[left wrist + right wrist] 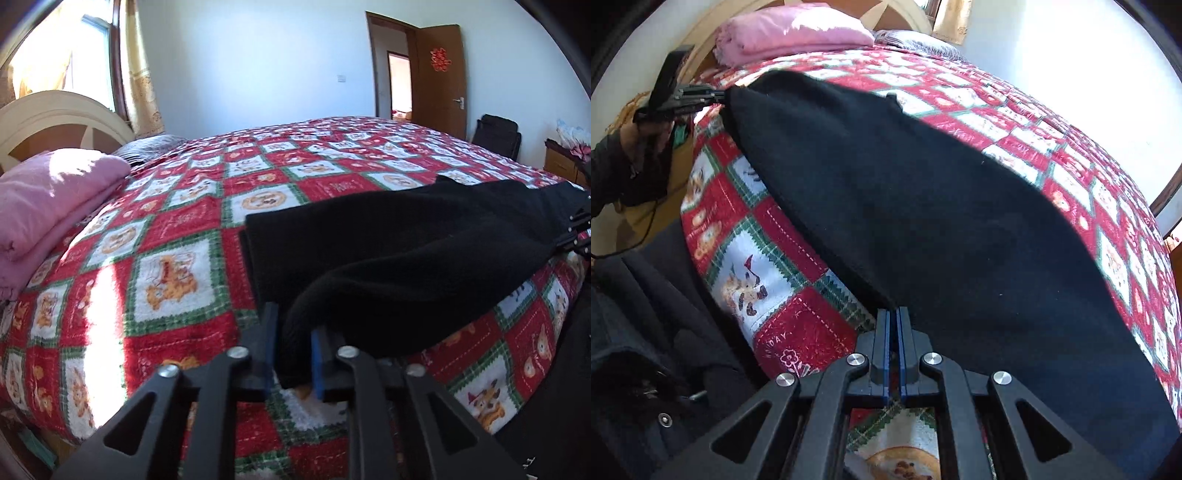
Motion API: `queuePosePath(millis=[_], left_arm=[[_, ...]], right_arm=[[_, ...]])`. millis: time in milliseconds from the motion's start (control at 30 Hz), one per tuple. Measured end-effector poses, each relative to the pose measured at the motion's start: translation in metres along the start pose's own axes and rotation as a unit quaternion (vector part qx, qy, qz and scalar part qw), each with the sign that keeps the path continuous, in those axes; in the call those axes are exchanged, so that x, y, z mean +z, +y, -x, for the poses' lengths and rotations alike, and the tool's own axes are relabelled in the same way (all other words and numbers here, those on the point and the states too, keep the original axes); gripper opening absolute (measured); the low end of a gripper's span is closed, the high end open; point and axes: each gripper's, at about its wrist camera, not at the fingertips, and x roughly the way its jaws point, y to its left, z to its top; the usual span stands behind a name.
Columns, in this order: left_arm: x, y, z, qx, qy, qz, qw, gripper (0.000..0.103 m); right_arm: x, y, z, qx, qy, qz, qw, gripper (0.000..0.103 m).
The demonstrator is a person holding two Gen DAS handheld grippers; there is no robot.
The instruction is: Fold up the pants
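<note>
Both of your grippers had the black pants [388, 251] pinched at the near edge of the bed [177, 236]. Your left gripper [293, 354] held a bunched fold of the dark fabric between its blue-padded jaws, which stood a narrow way apart, kept from meeting by the thickness of the cloth. Ahead of those jaws the pants spread away to the right across the red, white and green patchwork quilt [332, 155], with a straight folded edge lying just beyond and slightly left of the jaw tips. Your right gripper [580, 229] showed at the far right end of the garment in that view.

Seen from your right wrist, the right gripper [897, 321] had its jaws pressed almost together on a thin edge of the pants [923, 206], right at the jaw tips. From there the fabric ran ahead and up to the left, draped over the bed's edge, ending at your left gripper [716, 96], which gripped the far corner.

Well ahead and left of your left jaws, a folded pink blanket [55, 192] lay by the headboard [55, 114]. An open brown door [439, 74] stood far ahead to the right.
</note>
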Motion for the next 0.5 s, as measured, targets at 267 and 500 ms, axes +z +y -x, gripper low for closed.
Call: queuePosePath(millis=[267,500], left_arm=[[-0.011,0.027,0.017,0.052,0.002,0.006,0.9986,0.063],[-0.012,0.063,0.035,0.094,-0.026,0.083,0.9918,0.061]], right_arm=[[0.0,-0.004,0.026,0.014,-0.017,0.009,1.0,0.045],[0.025,-0.029,0.052,0.059,-0.07,-0.038,0.995,0.045]])
